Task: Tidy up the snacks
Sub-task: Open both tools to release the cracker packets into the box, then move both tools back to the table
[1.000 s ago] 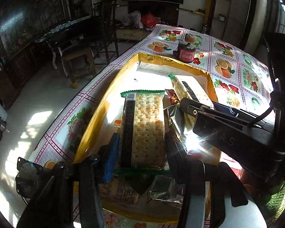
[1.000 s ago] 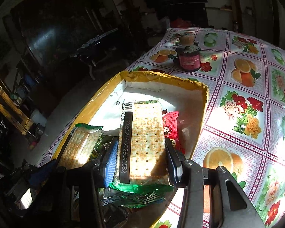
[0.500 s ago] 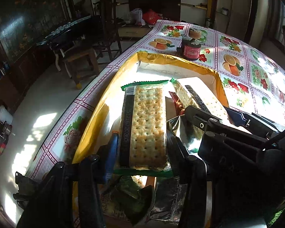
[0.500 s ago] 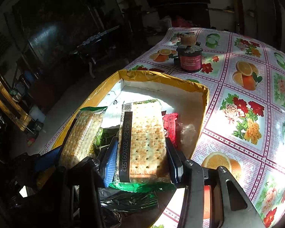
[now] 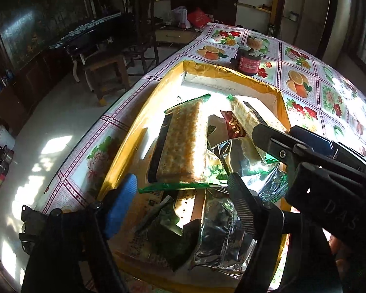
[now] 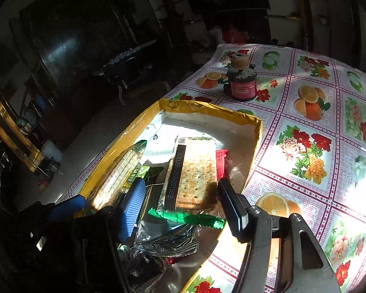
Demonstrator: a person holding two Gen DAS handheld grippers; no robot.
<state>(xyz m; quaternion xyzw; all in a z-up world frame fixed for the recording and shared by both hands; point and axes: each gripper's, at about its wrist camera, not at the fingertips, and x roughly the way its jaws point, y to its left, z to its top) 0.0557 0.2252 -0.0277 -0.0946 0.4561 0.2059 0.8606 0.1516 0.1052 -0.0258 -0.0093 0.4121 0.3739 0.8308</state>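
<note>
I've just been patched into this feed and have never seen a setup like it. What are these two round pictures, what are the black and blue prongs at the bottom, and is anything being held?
There is no robot: a person holds a two-finger claw in each hand, and each claw carries a fisheye camera looking along its fingers. One picture is the left claw view, the other the right claw view; the prongs are their fingers.

On the flowered tablecloth sits a yellow-edged box of snacks, with a dark jar behind it. Each claw has a cracker pack in front of it: the left cracker pack and the right cracker pack. Both claws' jaws have just been opening, and the pads now stand clear of the packs, which lie in the box on other wrappers. Nothing is held.
</note>
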